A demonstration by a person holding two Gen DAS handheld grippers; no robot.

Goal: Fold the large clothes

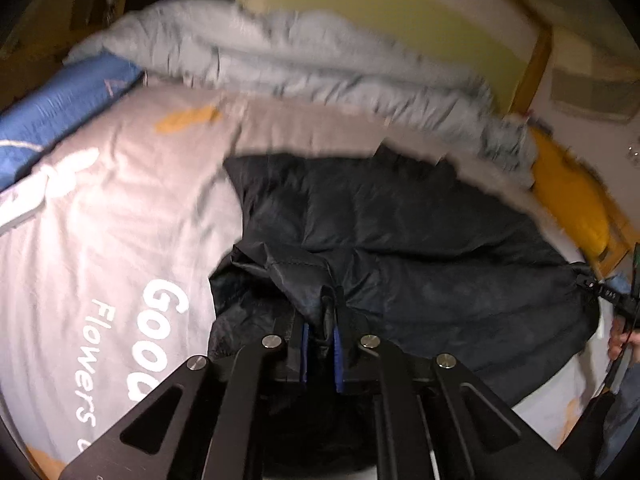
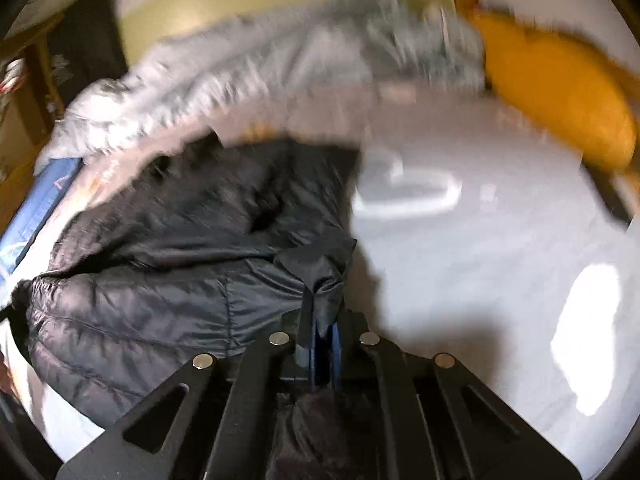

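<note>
Black quilted puffer jacket [image 1: 400,216] spread flat on a bed, over a pale grey printed bedsheet [image 1: 112,216], roughly mid-bed and reaching toward the near edge. Shiny dark fabric, stitched in horizontal channels, rumpled along the near hem. Same jacket [image 2: 168,280] seen from the right wrist, filling the left half of that view, with bare sheet [image 2: 480,260] to its right.

Left claw [image 1: 319,346] clamped tight on a bunched fold of the jacket's near edge, blue pads pinching black cloth that stands up in a peak between them. Right claw [image 2: 323,350] likewise closed down on a gathered corner of the jacket, a tuft of fabric rising just past its tips. Both claws pointing downward at the bed.

At the right rim of the left wrist view, a person's hand [image 1: 620,340] around the other tool's handle, beside the jacket's far side.

White lettering on the sheet to the left of the jacket, partly readable as "Good" and "Flowers". Crumpled light grey duvet [image 1: 300,60] heaped along the far edge of the bed, beyond the jacket and apart from it. Blue pillow [image 1: 60,100] at the far left corner. Mustard yellow pillow [image 2: 560,92] at the far right corner. Pale yellow-green wall [image 1: 380,12] behind. Much motion blur in both views.
</note>
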